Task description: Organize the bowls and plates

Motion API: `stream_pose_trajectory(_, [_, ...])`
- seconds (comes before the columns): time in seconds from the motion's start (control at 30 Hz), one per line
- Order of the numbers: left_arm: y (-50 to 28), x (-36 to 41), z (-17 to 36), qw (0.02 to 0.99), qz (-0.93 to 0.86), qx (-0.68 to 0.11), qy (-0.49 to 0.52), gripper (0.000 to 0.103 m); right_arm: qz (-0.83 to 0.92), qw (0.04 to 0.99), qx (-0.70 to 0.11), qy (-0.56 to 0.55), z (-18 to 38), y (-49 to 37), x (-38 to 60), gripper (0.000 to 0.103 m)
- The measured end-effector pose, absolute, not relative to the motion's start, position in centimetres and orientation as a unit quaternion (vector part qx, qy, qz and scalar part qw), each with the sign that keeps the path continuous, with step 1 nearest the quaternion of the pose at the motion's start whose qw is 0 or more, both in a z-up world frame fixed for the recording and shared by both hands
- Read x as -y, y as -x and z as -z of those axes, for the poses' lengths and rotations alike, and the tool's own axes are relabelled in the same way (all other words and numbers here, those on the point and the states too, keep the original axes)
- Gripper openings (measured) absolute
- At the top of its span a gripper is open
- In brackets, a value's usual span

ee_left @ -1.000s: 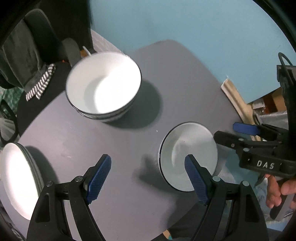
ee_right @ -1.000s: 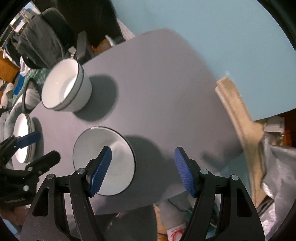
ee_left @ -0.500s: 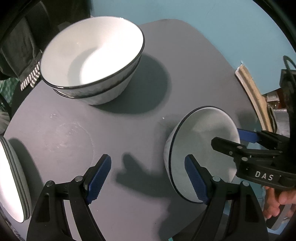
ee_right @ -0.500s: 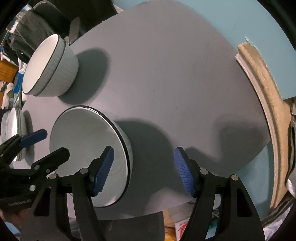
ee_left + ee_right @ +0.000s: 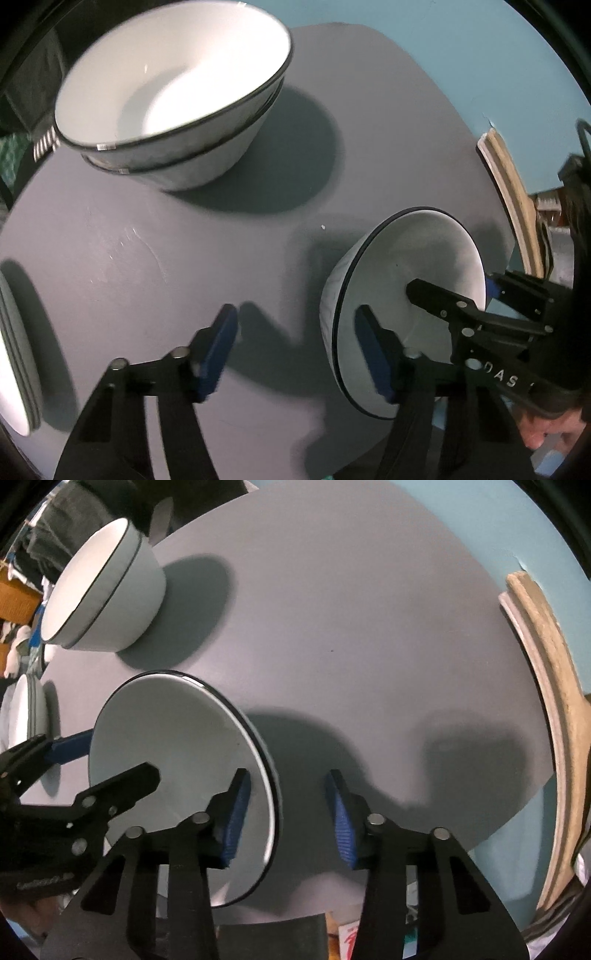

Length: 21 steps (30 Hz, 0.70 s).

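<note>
Single bowl (image 5: 410,295): I see it near my edge of the grey table (image 5: 184,258), white with a dark rim, standing apart from the other dishes.
Left tongs (image 5: 295,350): I have them straddling the bowl's left wall, one blue pad inside the bowl, the other outside over bare table; the jaws have just been closing, and I see a gap between the outer pad and the wall, so there is no grip yet.
Right tongs (image 5: 288,812): I have them over the opposite wall of the same bowl (image 5: 177,775), one pad inside and one outside; these jaws have also just been closing, and the pads do not press on the rim.
Stacked bowls (image 5: 173,92): two nested white bowls sit farther back on the table, well apart from the single one.
Plates (image 5: 14,354): a small stack lies at the table's left edge.
Hand (image 5: 543,432): a bit of my right hand shows under the right tongs.
Wall (image 5: 443,55): pale blue, beyond the table.
</note>
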State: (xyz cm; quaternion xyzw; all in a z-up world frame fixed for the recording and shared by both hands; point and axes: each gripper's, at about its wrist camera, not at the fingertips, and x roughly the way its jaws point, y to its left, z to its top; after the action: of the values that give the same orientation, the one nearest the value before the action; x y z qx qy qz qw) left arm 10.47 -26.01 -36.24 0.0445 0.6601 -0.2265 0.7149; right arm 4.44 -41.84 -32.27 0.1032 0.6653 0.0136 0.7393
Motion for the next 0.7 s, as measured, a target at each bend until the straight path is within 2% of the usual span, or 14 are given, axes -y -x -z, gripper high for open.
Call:
stream_pose_trajectory(0.07, [-10.7, 25.8, 36.5, 0.710, 0.218, -0.669, -0.035, 0.048, -0.014, 0.740, -0.665, -0.101, 32.1, -4.5, 41.8, 0.034])
stream_pose_trajectory(0.23, [-10.9, 25.4, 36.8, 0.699, 0.227, -0.678, -0.022, 0.040, -0.020, 0.739, -0.665, -0.107, 31.7, -4.4, 42.0, 0.019])
stream_pose_trajectory(0.33, [-10.9, 25.5, 36.6, 0.697, 0.235, -0.677, -0.027, 0.033, -0.017, 0.738, -0.666, -0.105, 31.4, -4.3, 41.9, 0.018])
stream_pose_trajectory(0.5, [-10.8, 26.1, 36.2, 0.687, 0.251, -0.681, -0.024, 0.012, -0.020, 0.739, -0.665, -0.108, 31.0, -5.6, 41.5, 0.009])
stream_pose_trajectory(0.7, [-10.3, 26.2, 35.8, 0.690, 0.240, -0.682, -0.043, 0.012, -0.008, 0.734, -0.672, -0.097, 30.4, -5.9, 41.3, 0.009])
